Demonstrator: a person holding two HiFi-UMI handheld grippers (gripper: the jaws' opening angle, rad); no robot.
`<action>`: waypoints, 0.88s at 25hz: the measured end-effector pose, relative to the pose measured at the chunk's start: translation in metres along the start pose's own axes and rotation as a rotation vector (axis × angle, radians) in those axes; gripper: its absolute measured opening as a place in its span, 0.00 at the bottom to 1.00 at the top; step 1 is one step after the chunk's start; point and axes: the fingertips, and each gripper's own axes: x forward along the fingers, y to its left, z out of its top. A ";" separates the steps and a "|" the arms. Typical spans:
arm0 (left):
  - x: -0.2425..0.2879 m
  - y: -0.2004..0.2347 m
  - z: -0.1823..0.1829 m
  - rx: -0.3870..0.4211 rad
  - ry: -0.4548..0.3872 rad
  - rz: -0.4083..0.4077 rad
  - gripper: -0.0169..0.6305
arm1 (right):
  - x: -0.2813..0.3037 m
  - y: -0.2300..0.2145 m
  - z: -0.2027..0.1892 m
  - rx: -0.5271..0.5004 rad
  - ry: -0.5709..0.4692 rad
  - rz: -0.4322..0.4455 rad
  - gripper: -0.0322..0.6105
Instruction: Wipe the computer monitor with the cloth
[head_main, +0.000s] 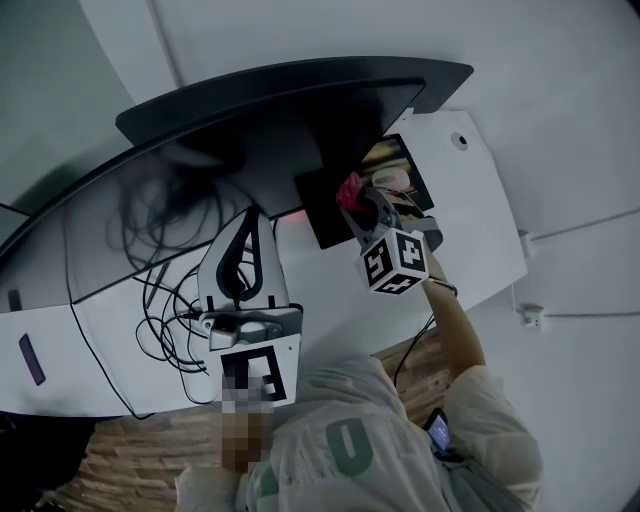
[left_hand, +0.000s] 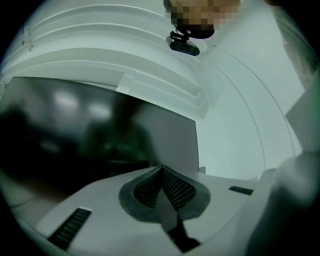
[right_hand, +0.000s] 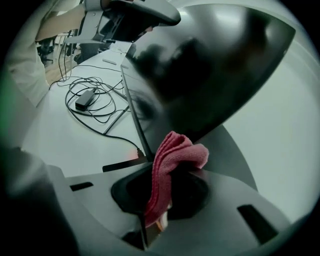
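Note:
The wide dark monitor (head_main: 270, 130) stands on a white desk (head_main: 480, 210). A pink cloth (head_main: 350, 188) is bunched in my right gripper (head_main: 362, 205), which is shut on it low at the monitor's right part. In the right gripper view the cloth (right_hand: 175, 152) sticks out of the gripper (right_hand: 165, 172) close to the glossy screen (right_hand: 200, 75); I cannot tell whether it touches. My left gripper (head_main: 250, 218) is in front of the screen's middle, shut and holding nothing. In its own view the left gripper (left_hand: 161, 171) meets in a point before the dark screen (left_hand: 75, 135).
Tangled black cables (head_main: 160, 270) and a power brick (right_hand: 86, 99) lie on the desk left of the left gripper. A black flat pad (head_main: 325, 210) sits under the monitor by the right gripper. White wall behind; wood floor (head_main: 120, 450) near the person.

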 end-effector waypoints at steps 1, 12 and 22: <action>0.000 0.000 -0.002 0.000 0.003 -0.001 0.05 | 0.006 0.006 -0.004 0.013 0.005 0.014 0.14; 0.002 0.017 -0.016 -0.008 0.037 0.028 0.05 | 0.035 0.050 -0.026 0.109 0.026 0.115 0.14; -0.003 0.029 -0.016 -0.007 0.032 0.055 0.05 | 0.042 0.050 -0.032 0.224 0.015 0.112 0.14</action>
